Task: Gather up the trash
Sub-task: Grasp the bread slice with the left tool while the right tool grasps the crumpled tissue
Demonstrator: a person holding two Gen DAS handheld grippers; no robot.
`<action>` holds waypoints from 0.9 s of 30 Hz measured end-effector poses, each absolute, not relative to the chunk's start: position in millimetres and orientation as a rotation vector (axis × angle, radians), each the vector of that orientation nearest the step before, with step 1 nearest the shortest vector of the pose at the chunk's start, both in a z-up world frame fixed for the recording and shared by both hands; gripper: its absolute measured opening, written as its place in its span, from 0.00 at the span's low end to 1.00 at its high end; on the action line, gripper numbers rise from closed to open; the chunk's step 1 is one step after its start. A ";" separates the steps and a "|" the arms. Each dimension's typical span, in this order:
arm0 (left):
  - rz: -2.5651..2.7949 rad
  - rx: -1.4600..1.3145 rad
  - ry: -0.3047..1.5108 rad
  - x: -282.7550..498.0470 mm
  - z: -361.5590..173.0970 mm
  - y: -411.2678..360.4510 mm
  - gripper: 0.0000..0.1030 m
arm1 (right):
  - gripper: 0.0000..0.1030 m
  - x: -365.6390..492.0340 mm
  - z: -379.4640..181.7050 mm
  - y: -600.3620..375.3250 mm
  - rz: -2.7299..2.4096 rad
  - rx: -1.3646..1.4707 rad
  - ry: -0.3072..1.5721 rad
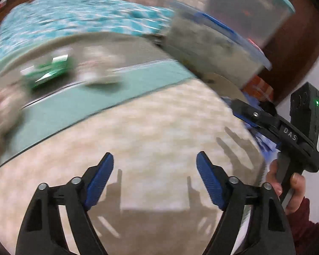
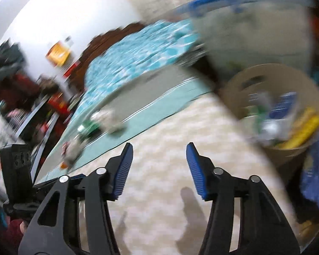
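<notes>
Both grippers hang empty over a cream, bumpy cloth [image 1: 159,127], between pickups in a trash-collecting round, judging by how things lie. The left gripper [image 1: 154,177] has its blue-padded jaws spread wide with nothing between them; the right gripper [image 2: 159,167] stands partly spread, likewise empty. Off to the right gripper's side, a round cardboard bin [image 2: 229,89] already holds wrappers, among them something yellow and something blue, so part of the job looks done. More litter waits on a teal mat [image 1: 95,104] beyond the cloth's far edge: a green wrapper [image 1: 49,72] and a pale crumpled piece [image 1: 97,68] just beside it, with blurred scraps farther along the mat's left end. In the left wrist view the green wrapper lies well ahead of the jaws and up to their left, well apart from them. The next move likely calls for a reach forward across the cloth, jaws kept wide, then a low approach so the pads can close on a thin, flat wrapper. Both views are smeared, so finer detail cannot be told.
</notes>
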State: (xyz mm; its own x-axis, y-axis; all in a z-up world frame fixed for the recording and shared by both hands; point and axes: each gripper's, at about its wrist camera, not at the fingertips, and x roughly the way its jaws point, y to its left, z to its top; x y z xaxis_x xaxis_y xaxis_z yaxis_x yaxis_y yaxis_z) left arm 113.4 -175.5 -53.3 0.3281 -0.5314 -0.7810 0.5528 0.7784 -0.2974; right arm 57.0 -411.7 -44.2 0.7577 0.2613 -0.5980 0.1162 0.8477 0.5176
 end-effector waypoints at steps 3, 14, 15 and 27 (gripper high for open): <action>-0.586 -0.085 0.996 126.6 -49.2 -99.3 0.67 | 0.51 89.7 -46.2 -366.0 0.209 0.564 0.774; -0.347 -0.547 1.003 202.1 -68.6 70.0 0.47 | 0.58 213.5 -39.1 -180.9 0.464 0.363 0.871; -0.332 -0.546 1.001 206.7 -69.8 71.5 0.47 | 0.70 221.2 -41.5 -173.1 0.453 0.357 0.874; -0.412 -0.546 1.084 236.3 -89.1 51.2 0.19 | 0.38 246.0 -74.2 -166.8 0.438 0.435 0.980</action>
